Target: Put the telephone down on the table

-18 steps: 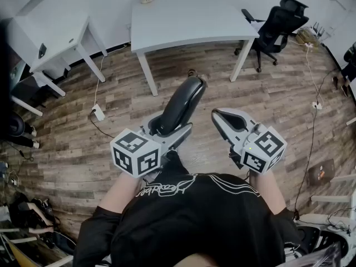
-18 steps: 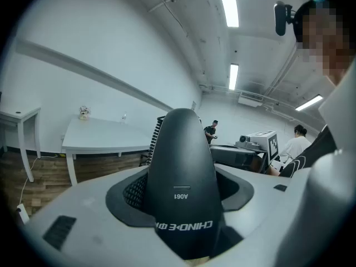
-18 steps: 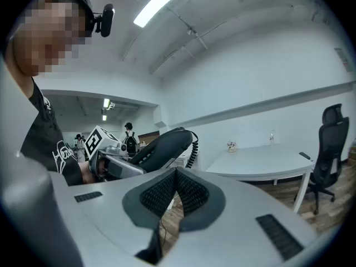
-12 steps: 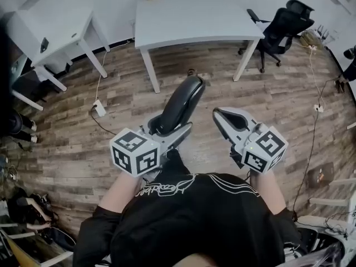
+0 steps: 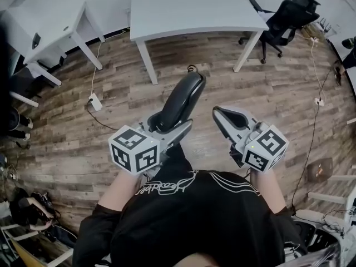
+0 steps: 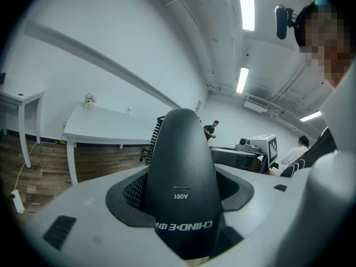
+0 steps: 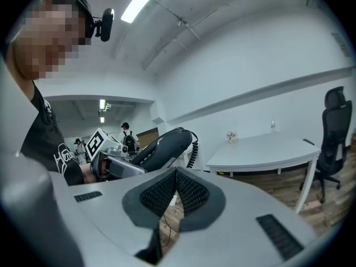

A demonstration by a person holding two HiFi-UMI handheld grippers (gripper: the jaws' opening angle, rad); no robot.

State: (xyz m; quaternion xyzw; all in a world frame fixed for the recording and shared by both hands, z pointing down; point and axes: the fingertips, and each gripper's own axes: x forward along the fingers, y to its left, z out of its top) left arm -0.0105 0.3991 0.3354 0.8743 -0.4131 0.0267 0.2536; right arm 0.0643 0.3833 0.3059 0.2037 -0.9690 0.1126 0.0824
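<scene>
- The left claw (image 5: pixel 168 128) is clamped on the black telephone (image 5: pixel 182 102). Its jaws stand wide apart, one pad pressed to each side of the handset's lower part.
- In the left gripper view the telephone (image 6: pixel 179 166) fills the gap between the pads and rises out past the jaw tips. Its rounded end points away from the person.
- The telephone is up in the air in front of the person's chest, over the wooden floor (image 5: pixel 278 104), and touches no piece of furniture.
- It tilts forward and to the right, toward the large white surface (image 5: pixel 194 10), which is well apart from it and farther ahead.
- A coiled black cord (image 7: pixel 193 149) hangs at the far end of the telephone, as the right gripper view shows.
- The right claw (image 5: pixel 223 115) is beside the telephone on its right, near it but not touching. Its jaws are pressed together with nothing between them (image 7: pixel 175 191).
- A smaller white surface (image 5: pixel 44 32) stands off to the left.
- A black office chair (image 5: pixel 281 21) stands by the right end of the large surface.
</scene>
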